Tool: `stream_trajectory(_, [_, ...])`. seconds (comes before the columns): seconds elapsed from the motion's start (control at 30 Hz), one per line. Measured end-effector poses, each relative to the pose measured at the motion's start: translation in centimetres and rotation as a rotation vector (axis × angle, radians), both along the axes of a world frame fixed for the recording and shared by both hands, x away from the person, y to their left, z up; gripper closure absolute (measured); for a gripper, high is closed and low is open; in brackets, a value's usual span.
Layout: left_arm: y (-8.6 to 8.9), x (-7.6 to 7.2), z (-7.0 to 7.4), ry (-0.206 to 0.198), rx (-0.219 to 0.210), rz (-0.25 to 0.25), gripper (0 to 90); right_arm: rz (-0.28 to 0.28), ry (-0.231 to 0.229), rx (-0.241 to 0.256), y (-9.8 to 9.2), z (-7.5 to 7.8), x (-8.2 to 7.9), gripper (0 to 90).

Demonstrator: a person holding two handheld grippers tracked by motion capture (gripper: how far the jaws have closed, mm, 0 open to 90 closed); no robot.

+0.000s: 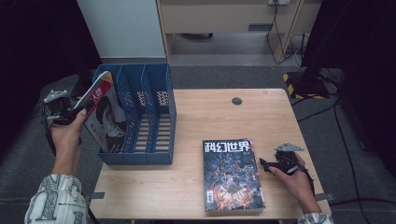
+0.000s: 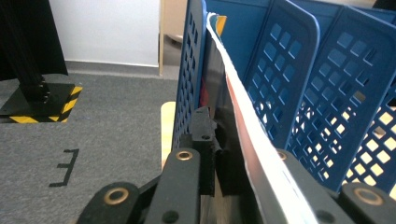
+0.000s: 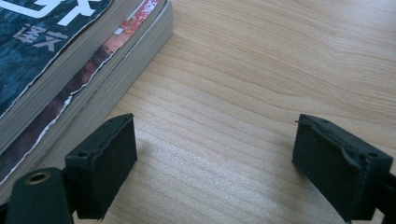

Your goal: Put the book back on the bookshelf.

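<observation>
My left gripper (image 1: 70, 114) is at the table's left edge, shut on a red and white magazine (image 1: 105, 112). The magazine leans tilted in the leftmost compartment of the blue file rack (image 1: 135, 157). In the left gripper view, the magazine's white page edge (image 2: 247, 126) runs up between the jaws of that gripper (image 2: 224, 140), beside the rack's perforated dividers (image 2: 289, 70). A stack of magazines with a dark cover (image 1: 231, 175) lies flat at the front right. My right gripper (image 1: 264, 165) stands open just right of the stack, low over the wood (image 3: 222, 163), with the stack's edges (image 3: 93, 79) at its left.
The wooden table (image 1: 210, 116) has a round cable hole (image 1: 236, 101) near its far edge. The rack's middle and right compartments hold nothing. On the grey floor to the right stands a post base with yellow and black stripes (image 1: 299, 84), with cables near it.
</observation>
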State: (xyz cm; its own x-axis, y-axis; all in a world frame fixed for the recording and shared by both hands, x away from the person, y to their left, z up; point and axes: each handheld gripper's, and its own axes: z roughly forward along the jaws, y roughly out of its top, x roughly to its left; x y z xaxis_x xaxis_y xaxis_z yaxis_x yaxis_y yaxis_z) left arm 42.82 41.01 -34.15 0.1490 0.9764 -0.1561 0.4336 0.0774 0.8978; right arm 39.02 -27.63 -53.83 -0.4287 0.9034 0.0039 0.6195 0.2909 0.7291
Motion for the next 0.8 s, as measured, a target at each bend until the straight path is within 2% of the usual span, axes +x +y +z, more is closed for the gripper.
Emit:
stream_trajectory(0.07, [-0.1, 0.2, 0.1, -0.003, -0.010, -0.003, 78.6, 0.002, 0.003, 0.000, 0.0, 0.0, 0.0, 13.8])
stream_trajectory(0.33, [-0.7, 1.0, 0.3, 0.024, 0.004, 0.001, 70.9, 0.006, 0.005, 0.001, 0.0, 0.0, -0.1, 13.8])
stream_trajectory(0.43, [-0.8, 1.3, 0.4, 0.043, 0.027, 0.003, 75.1, 0.010, 0.005, -0.002, 0.0, 0.0, -0.1, 13.8])
stream_trajectory(0.47, [-0.8, 1.3, 0.4, 0.048, 0.031, 0.007, 81.6, 0.011, 0.005, -0.002, 0.0, 0.0, -0.1, 13.8])
stream_trajectory(0.53, [-0.8, 1.3, 0.4, 0.052, 0.038, 0.019, 84.4, 0.011, 0.005, -0.002, 0.0, 0.0, -0.1, 13.8])
stream_trajectory(0.67, [-0.4, 1.0, 0.5, 0.033, 0.026, 0.039, 86.2, 0.012, 0.005, -0.002, 0.0, 0.0, -0.1, 13.8])
stream_trajectory(0.8, [-0.1, 0.5, 0.6, 0.005, 0.011, 0.030, 86.4, 0.012, 0.005, -0.002, 0.0, 0.0, -0.1, 13.8])
